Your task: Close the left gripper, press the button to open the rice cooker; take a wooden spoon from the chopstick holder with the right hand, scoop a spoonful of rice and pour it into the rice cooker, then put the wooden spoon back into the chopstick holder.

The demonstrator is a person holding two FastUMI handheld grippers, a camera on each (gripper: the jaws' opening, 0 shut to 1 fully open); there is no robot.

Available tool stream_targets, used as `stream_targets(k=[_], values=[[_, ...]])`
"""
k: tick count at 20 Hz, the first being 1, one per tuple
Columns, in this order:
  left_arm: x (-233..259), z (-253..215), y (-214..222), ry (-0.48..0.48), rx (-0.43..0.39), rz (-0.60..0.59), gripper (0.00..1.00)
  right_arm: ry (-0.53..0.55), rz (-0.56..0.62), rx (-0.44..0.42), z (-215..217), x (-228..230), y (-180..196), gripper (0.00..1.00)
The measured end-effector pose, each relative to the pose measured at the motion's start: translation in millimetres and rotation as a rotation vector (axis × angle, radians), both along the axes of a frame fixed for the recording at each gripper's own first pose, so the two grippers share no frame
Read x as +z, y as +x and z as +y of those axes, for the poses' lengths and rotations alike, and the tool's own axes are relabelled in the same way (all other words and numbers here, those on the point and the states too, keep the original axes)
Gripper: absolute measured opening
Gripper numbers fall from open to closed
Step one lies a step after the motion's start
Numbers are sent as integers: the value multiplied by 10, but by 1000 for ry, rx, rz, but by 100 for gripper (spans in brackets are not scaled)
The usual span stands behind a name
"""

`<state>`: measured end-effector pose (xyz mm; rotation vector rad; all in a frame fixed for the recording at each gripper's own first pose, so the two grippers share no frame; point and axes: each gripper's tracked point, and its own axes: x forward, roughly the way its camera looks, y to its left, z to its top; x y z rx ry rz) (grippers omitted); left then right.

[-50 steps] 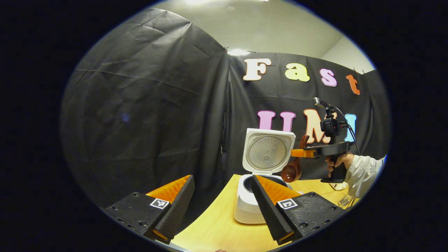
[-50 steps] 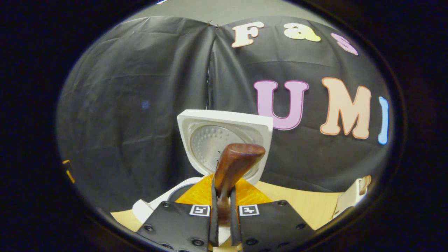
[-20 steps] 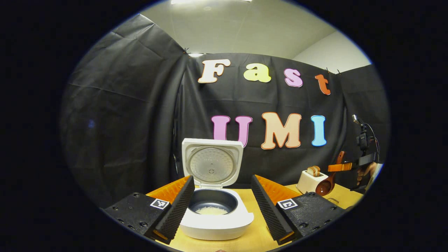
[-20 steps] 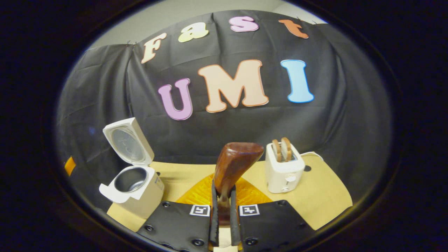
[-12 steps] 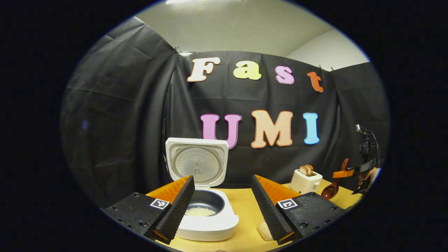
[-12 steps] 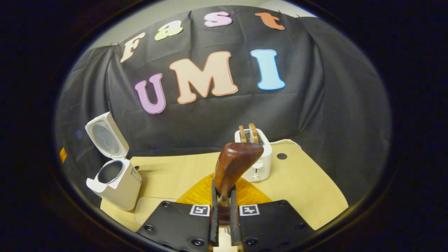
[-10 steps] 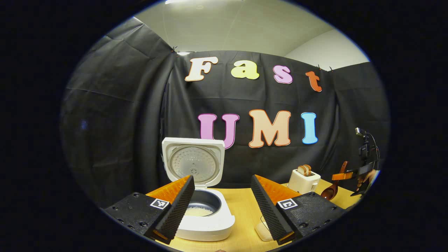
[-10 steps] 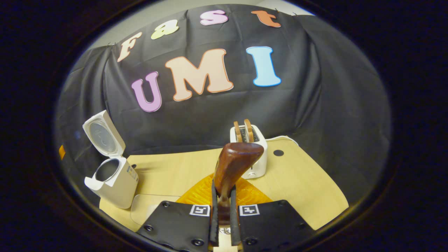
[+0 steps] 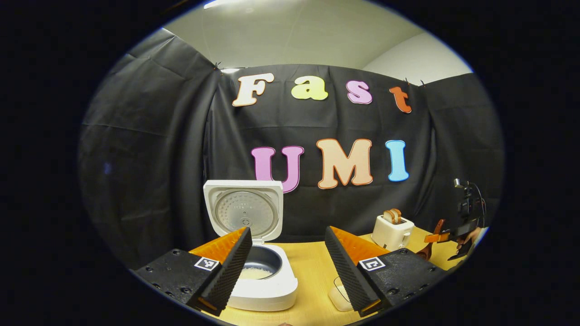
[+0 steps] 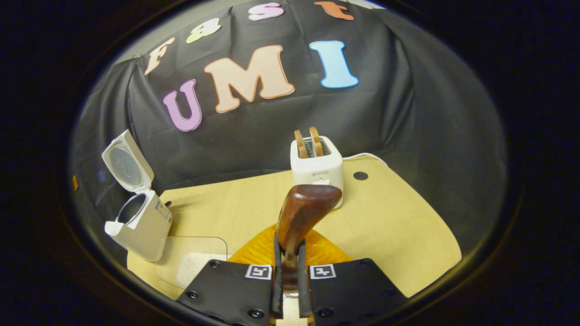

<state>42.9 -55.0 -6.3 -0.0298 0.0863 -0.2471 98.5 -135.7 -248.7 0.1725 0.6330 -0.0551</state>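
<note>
The white rice cooker (image 9: pixel 263 290) stands open with its lid (image 9: pixel 243 212) upright and some rice in its dark pot (image 9: pixel 254 272). My left gripper (image 9: pixel 287 267) hovers open in front of it with nothing between its fingers. My right gripper (image 10: pixel 288 253) is shut on the handle of the wooden spoon (image 10: pixel 302 213), whose handle end sticks up ahead of the fingers. In the left gripper view the right gripper (image 9: pixel 438 237) is at the far right, low over the table, with the wooden spoon (image 9: pixel 428 251) hanging bowl-down. The rice cooker (image 10: pixel 138 224) is far left in the right gripper view.
A white toaster (image 10: pixel 316 165) with two bread slices stands at the back of the wooden table (image 10: pixel 398 235). A clear container (image 10: pixel 192 262) holding rice lies near the cooker, also showing as the container (image 9: pixel 339 295) beside my left gripper. A hand (image 9: pixel 469 237) holds the right gripper.
The right gripper has carried the spoon away from the cooker, to the right and down toward the table. The cooker has slid left in both views.
</note>
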Motion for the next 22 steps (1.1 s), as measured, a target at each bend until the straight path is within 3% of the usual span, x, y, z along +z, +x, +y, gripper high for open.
stream_targets(k=[11,15,17,22], values=[[24,61,-45,17,24,-2,96,49,64,-23,-56,-524,-148,17],[43,30,-40,18,16,-5,96,67,60,-30,-69,-499,-175,20],[52,12,-53,19,13,-9,94,63,56,-35,-101,-467,-198,17],[64,7,-74,11,5,-14,95,-2,42,-50,-287,-366,-291,69]])
